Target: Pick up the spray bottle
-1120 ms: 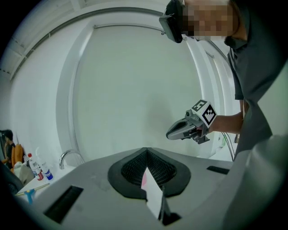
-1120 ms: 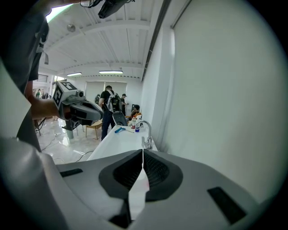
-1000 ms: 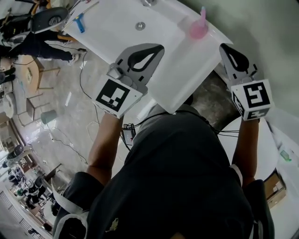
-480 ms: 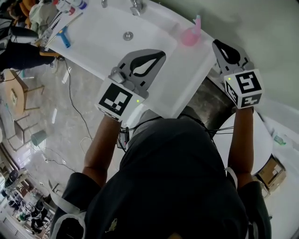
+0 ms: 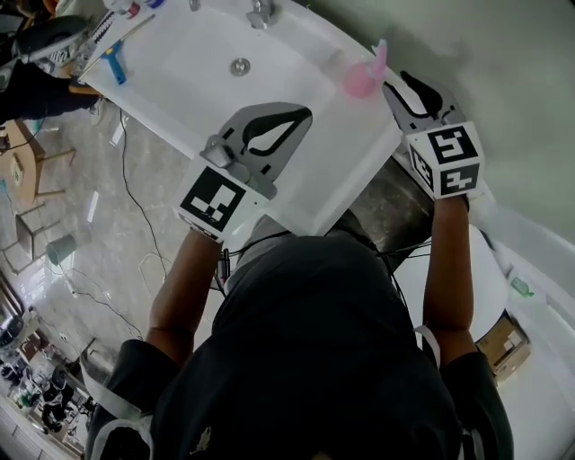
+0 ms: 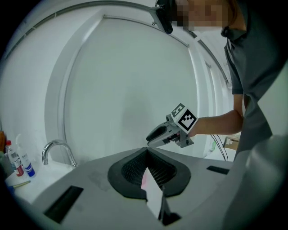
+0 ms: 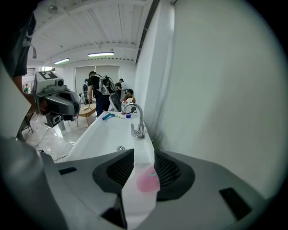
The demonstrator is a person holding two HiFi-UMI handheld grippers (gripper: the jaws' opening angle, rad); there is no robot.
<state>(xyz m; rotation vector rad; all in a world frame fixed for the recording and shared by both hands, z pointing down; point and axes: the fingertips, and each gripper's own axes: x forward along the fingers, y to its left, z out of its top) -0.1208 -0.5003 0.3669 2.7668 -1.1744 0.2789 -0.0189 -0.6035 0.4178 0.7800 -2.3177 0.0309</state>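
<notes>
The pink spray bottle (image 5: 362, 79) stands upright on the far right corner of the white sink (image 5: 296, 184). My right gripper (image 5: 393, 84) hovers just right of it, tips close to the bottle but apart from it. Its jaws have just been opening and stand open. In the right gripper view the bottle (image 7: 147, 180) shows small through the gap of that gripper (image 7: 144, 155), with no pad touching it. My left gripper (image 5: 304, 111) hangs over the sink's near edge, shut and empty, its tips (image 6: 146, 150) meeting.
A chrome faucet (image 5: 260, 13) and the drain (image 5: 239, 66) sit at the sink's far side. A blue tool (image 5: 112, 70) and small bottles (image 6: 20, 161) lie at the left end. A wall rises behind the sink. People stand beyond the faucet (image 7: 138, 121).
Both grippers have moved forward over the sink. The right one has come down and left, ending right beside the pink bottle.
</notes>
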